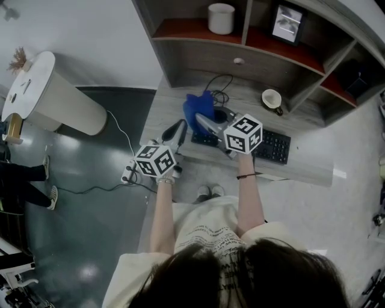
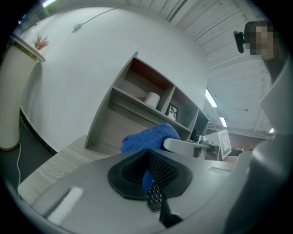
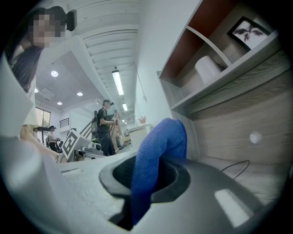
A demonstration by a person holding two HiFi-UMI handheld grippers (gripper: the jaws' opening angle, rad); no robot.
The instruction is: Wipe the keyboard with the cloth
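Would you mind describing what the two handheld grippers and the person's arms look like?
Both the left gripper and right gripper are grey with dark ribbed pads, each carrying a white cube with black square markers. The person wears a cream short-sleeved T-shirt and a thin dark band on the right wrist.

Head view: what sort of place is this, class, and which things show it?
Probably an office or lab workstation: a wooden desk with a shelf unit, a black keyboard and a cup on it.

One blue cloth [image 1: 198, 108], one keyboard [image 1: 274, 146], one mug [image 1: 272, 99] — and one framed picture [image 1: 286, 23], one white jar [image 1: 221, 18].
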